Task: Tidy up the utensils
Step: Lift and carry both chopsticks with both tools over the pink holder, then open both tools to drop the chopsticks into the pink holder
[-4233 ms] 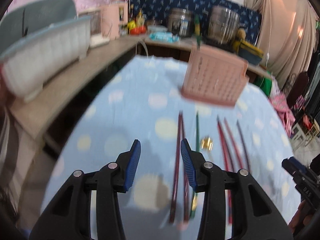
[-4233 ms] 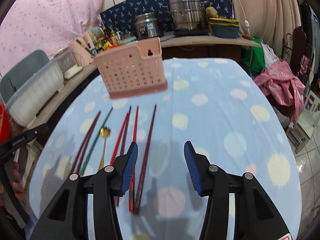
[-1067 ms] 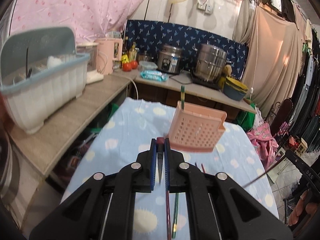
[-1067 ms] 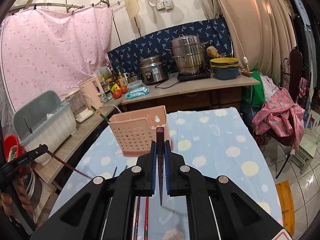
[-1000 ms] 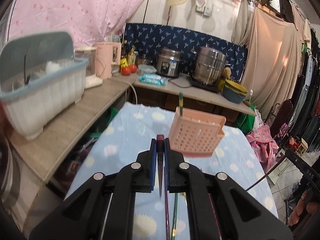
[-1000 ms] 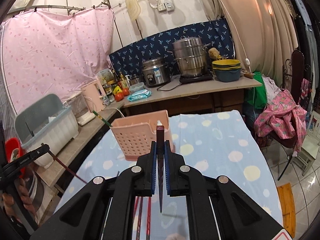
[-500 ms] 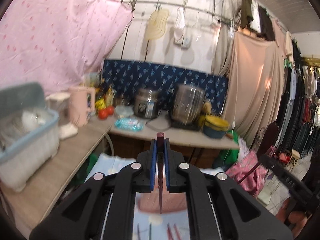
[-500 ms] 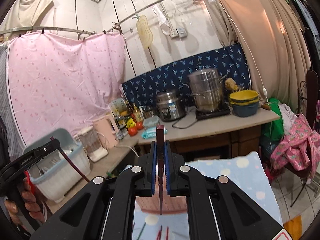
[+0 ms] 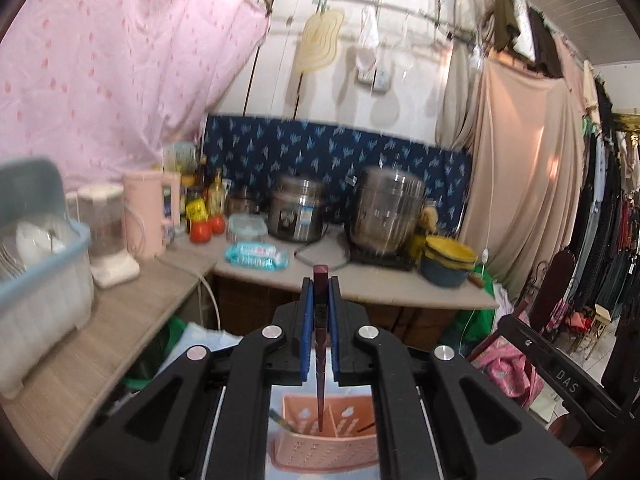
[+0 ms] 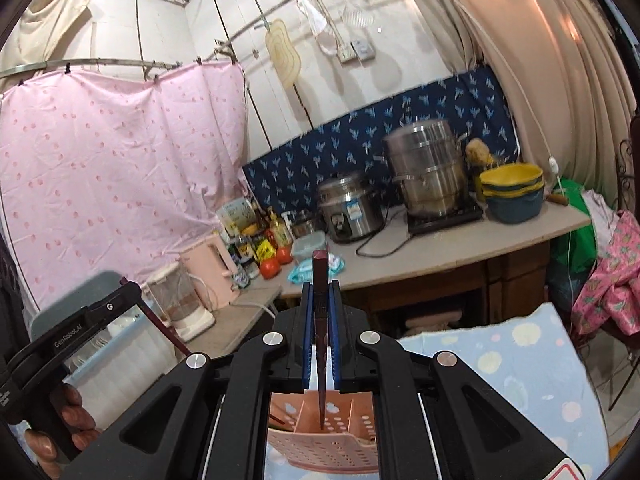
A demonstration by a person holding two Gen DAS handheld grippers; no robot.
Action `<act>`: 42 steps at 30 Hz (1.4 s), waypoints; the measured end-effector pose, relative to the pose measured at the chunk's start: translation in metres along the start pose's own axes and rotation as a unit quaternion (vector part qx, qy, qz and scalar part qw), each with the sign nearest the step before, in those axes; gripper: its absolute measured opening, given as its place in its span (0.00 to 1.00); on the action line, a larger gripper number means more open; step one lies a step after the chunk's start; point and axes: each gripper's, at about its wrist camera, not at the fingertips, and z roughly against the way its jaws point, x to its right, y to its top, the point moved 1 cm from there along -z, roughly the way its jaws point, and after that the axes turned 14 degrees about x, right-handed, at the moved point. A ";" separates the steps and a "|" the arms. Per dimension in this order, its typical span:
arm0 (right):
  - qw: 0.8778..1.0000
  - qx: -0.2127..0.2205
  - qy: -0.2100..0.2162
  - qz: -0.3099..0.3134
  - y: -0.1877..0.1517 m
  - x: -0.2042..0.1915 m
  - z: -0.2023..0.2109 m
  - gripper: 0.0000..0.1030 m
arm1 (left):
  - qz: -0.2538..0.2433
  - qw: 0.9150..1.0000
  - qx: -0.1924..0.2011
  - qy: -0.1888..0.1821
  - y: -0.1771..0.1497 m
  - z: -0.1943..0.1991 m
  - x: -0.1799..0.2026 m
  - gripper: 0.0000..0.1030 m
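Clamped chopsticks (image 9: 320,320) over basket (image 9: 324,446) (pink)

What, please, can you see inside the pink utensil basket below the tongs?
The pink utensil basket has dividers. A green-handled utensil leans in its left compartment, a dark stick tip on the right. The tong arms hide the outer compartments and the bottom.
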 end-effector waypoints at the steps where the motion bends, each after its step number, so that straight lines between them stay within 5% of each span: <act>1: 1.000 -0.006 -0.001 0.001 -0.007 0.000 -0.003 0.07 | 0.000 1.000 -0.007 0.001 -0.007 -0.004 -0.002 0.07; 10: 0.999 -0.041 -0.012 0.017 -0.043 0.006 -0.018 0.08 | 0.002 0.999 -0.038 0.008 -0.039 -0.015 -0.010 0.07; 13: 0.999 -0.040 -0.020 0.017 -0.048 0.010 -0.016 0.23 | 0.006 0.999 -0.045 0.013 -0.043 -0.014 -0.012 0.07; 15: 0.999 -0.032 -0.025 0.017 -0.048 0.011 -0.011 0.36 | 0.006 0.998 -0.051 0.019 -0.045 -0.013 -0.014 0.14; 17: 0.999 -0.025 -0.029 0.018 -0.047 0.012 -0.004 0.43 | 0.011 0.998 -0.052 0.030 -0.046 -0.009 -0.018 0.35; 29: 0.997 -0.049 -0.034 0.044 -0.064 0.007 0.054 0.44 | -0.005 0.997 -0.065 0.047 -0.059 0.043 -0.025 0.37; 42: 0.992 -0.107 -0.037 0.062 -0.115 -0.007 0.132 0.44 | -0.041 0.990 -0.122 0.061 -0.113 0.119 -0.019 0.37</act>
